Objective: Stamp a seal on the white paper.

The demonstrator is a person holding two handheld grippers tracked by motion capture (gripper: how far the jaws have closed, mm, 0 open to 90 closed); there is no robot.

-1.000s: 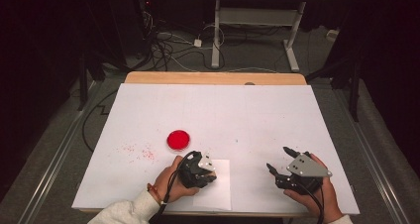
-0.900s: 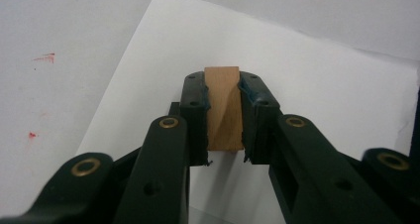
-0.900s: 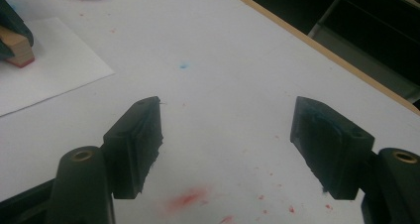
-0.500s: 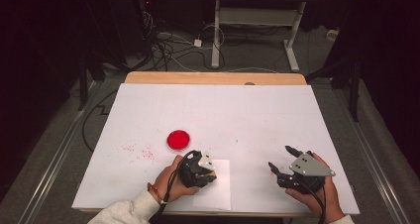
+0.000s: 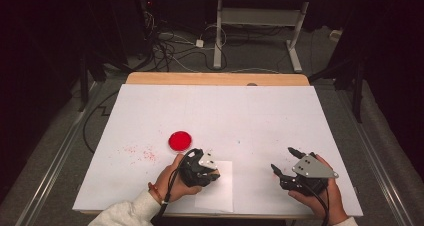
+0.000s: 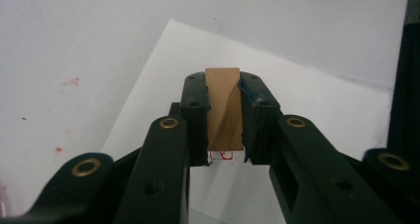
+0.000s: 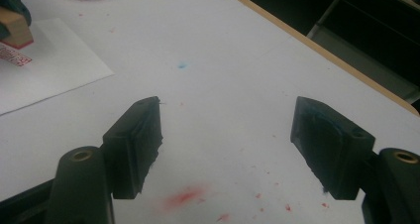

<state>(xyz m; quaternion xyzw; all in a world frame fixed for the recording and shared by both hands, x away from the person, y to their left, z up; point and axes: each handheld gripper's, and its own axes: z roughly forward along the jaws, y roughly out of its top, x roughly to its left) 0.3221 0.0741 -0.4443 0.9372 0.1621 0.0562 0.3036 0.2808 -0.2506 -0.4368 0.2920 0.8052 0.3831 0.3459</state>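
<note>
My left gripper (image 5: 206,167) is shut on a small wooden stamp (image 6: 224,107), held over a white sheet of paper (image 5: 222,193) at the table's near edge. In the left gripper view the jaws clamp the stamp's two sides, and a red print (image 6: 221,155) shows on the paper (image 6: 297,100) just below it. The right gripper view shows the stamp (image 7: 12,23) at far left, with the red print (image 7: 12,55) beside it. A round red ink pad (image 5: 180,140) lies left of the paper. My right gripper (image 5: 284,161) rests at the near right, open and holding nothing (image 7: 228,130).
The table is covered in white (image 5: 225,111), with red ink specks (image 5: 140,152) left of the pad and more near my right gripper (image 7: 188,196). A wooden strip (image 5: 215,79) runs along the far edge. Cables and a desk frame stand on the floor beyond.
</note>
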